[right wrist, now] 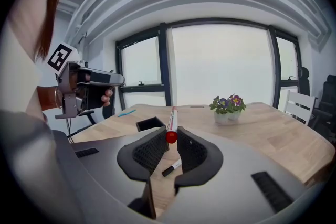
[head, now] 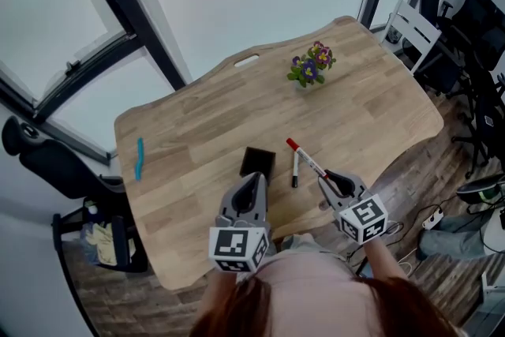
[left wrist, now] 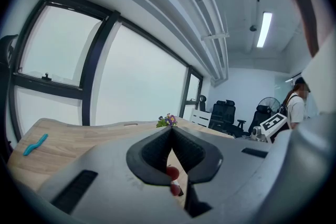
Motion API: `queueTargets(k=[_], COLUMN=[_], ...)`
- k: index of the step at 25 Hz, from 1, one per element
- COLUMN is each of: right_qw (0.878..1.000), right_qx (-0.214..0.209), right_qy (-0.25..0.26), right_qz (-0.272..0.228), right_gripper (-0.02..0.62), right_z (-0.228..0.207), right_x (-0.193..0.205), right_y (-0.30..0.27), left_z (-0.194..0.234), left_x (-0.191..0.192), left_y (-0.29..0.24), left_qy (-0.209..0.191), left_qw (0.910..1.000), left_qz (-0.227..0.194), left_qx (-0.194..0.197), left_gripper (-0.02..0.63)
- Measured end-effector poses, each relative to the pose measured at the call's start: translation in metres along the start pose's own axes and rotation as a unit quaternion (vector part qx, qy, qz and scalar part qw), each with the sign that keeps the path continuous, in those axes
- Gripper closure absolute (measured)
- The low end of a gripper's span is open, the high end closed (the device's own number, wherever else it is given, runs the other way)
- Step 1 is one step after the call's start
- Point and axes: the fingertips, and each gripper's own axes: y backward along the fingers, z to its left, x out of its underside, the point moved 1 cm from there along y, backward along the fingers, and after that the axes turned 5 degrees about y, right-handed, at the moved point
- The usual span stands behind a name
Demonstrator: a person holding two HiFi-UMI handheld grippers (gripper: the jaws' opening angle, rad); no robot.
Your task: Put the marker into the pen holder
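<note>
Right gripper [right wrist: 171, 135] clamps the marker [right wrist: 172, 115], red at both ends, which points forward over the table [right wrist: 273, 134]. Its rear end is hidden between the jaws and its barrel print is too small to read. Left gripper [left wrist: 171, 132] is closed, with unidentifiable red blurs behind its jaws. The black pen holder [right wrist: 149, 124] stands just beyond. A second marker [right wrist: 172, 167] lies below, and flowers [right wrist: 228, 105] stand farther off.

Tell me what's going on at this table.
A person works two handheld grippers over a wooden table. The right gripper is shut on a red-capped marker, which is not yet in the black pen holder beside it. The left gripper is shut and empty, close to the holder. A second marker lies on the table.
</note>
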Motion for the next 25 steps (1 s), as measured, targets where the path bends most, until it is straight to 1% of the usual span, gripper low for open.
queueTargets(k=[6,13,25], right_qw=[0.999,0.996,0.989], right_qx=[-0.035,-0.071,-0.115], right_qy=[0.02,0.046,0.07], right_qz=[0.006,0.024,0.055], right_gripper=[0.537,0.536,0.535], right_z=[0.013,0.031,0.052], right_x=[-0.004,-0.006,-0.001], right_y=[-0.011,-0.027,-0.054], left_z=[0.007,0.02,0.037], left_x=[0.005,0.007,0.013], left_y=[0.009,0.018,0.034], left_qy=[0.003,0.005,0.021], left_qw=[0.9998,0.9993,0.9974], left_qz=[0.002,0.0,0.0], left_qx=[-0.019,-0.036,-0.069], left_gripper=[0.604,0.604,0.604])
